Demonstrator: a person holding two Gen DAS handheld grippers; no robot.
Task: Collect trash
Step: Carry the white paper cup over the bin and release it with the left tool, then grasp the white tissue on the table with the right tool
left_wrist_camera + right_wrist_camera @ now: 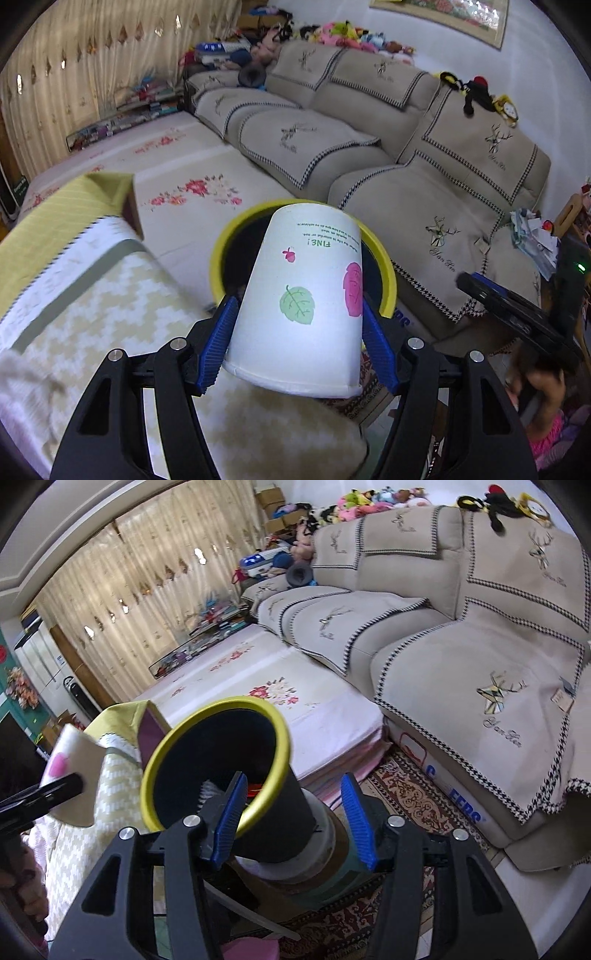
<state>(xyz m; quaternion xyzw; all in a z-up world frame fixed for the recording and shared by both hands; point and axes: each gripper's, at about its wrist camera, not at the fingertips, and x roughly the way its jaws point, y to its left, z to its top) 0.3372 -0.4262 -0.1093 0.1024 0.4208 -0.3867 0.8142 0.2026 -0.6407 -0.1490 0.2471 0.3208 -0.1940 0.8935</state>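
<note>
Two containers are in your hands' reach. Listed left to right.

1. Paper cup [299,295]: white, printed with a green leaf, pink leaves and the word "FINE!". It sits upside down relative to the left wrist camera, rim toward the lens, base pointing away at the bin. Your left gripper [297,317] has it clamped at about half spread, one blue pad [218,339] pressed on each side wall. Its inside faces the camera's underside and cannot be seen. From the right wrist view the same cup [72,771] shows at the far left, blurred, over the patterned cloth of the table [107,794].

2. Waste bin [218,764]: black body, yellow rim, tilted so its mouth faces the right wrist camera. Inside, low down, you can make out something white and bristly and a bit of red-orange; what they are cannot be told. From the left wrist view the bin [384,266] lies just behind the cup, mostly hidden by it.

3. Right gripper [293,812]: jaws about half spread. Its left pad overlaps the yellow rim and the bin's black wall lies between the pads, while the right pad stands clear of the wall with a gap showing; whether the left pad presses on the rim cannot be told.

4. Surroundings: beige sofa [461,657] to the right, a floral mat [280,686] on the floor beyond the bin.
</note>
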